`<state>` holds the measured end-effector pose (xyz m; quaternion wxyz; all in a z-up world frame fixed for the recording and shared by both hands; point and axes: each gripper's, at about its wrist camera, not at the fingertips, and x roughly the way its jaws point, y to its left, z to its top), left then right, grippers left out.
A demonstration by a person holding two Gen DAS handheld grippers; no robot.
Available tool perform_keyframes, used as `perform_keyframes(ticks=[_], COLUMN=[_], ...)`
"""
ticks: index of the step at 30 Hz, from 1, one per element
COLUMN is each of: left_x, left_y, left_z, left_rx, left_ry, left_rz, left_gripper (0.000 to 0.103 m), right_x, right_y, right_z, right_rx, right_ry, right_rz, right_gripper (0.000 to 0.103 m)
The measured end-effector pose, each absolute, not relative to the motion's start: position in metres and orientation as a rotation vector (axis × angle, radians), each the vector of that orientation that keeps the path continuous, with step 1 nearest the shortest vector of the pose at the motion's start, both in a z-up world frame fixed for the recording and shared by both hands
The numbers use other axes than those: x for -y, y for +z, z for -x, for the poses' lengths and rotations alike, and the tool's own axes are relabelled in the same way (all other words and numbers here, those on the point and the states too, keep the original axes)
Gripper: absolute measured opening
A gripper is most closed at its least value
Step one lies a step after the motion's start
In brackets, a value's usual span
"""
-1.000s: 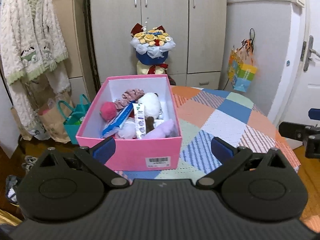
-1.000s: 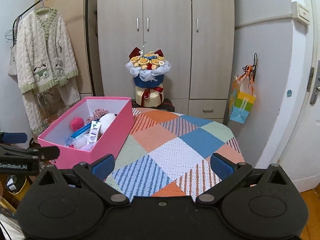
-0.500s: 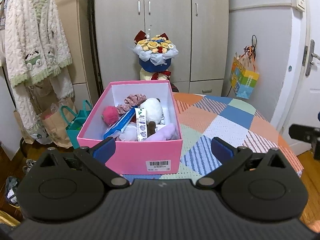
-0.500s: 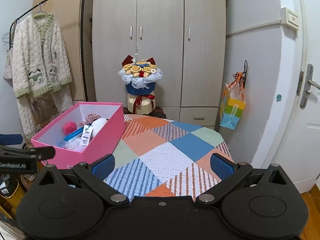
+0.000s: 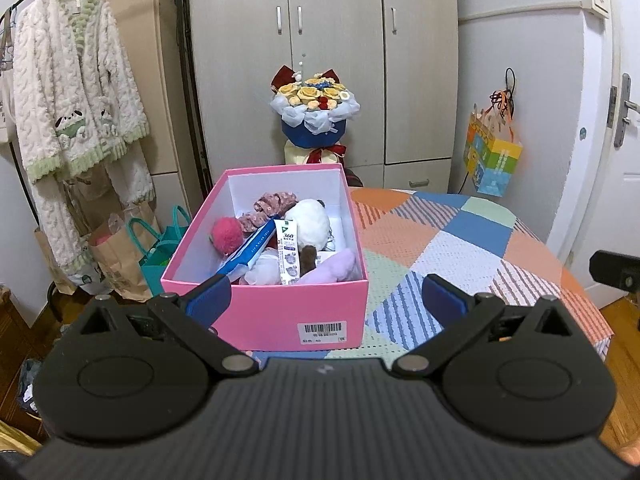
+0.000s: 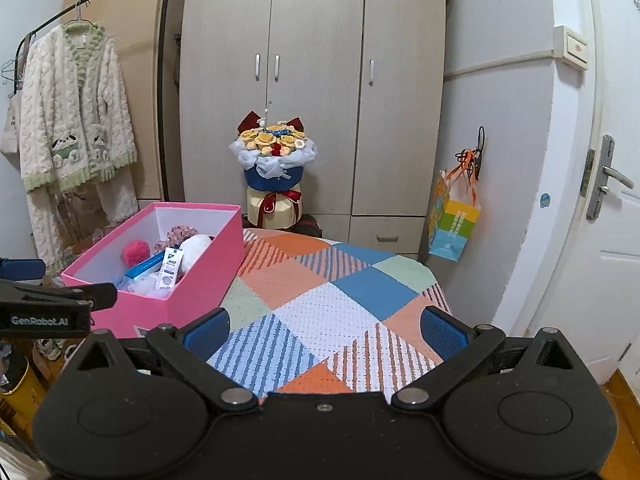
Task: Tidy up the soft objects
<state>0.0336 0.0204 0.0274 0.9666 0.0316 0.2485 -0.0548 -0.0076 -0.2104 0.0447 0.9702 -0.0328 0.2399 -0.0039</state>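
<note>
A pink box (image 5: 276, 312) stands on the left of a patchwork-covered table (image 5: 440, 240). It holds a pink pom-pom (image 5: 226, 233), a floral scrunchie (image 5: 272, 205), a white plush (image 5: 310, 224), a lilac plush (image 5: 332, 268), a white tube (image 5: 289, 256) and a blue tube (image 5: 252, 250). My left gripper (image 5: 326, 298) is open and empty, in front of the box's near wall. My right gripper (image 6: 324, 330) is open and empty above the table's near edge, with the box (image 6: 192, 280) to its left.
A flower bouquet (image 5: 314, 114) stands behind the table before a wardrobe (image 5: 320, 60). A fluffy cardigan (image 5: 76, 100) hangs at left above paper bags (image 5: 116, 248). A colourful gift bag (image 5: 492, 160) hangs at right beside a door (image 6: 616, 240).
Both grippers have pulled back and risen, so the box and table look farther and lower in view. Both stay open and empty.
</note>
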Motion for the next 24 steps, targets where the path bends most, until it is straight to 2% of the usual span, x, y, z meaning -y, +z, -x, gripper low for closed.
perform_keyframes(ticks=[24], left_x=[-0.0224], left_y=[0.0244], left_z=[-0.0371], left_rx=[-0.523], left_ry=[-0.087], left_rz=[-0.068], left_gripper=[0.103], right_x=[0.2101], right_y=[0.0388], right_z=[0.0025], right_rx=[-0.512], right_ry=[-0.045], right_rz=[0.049], right_gripper=[0.103])
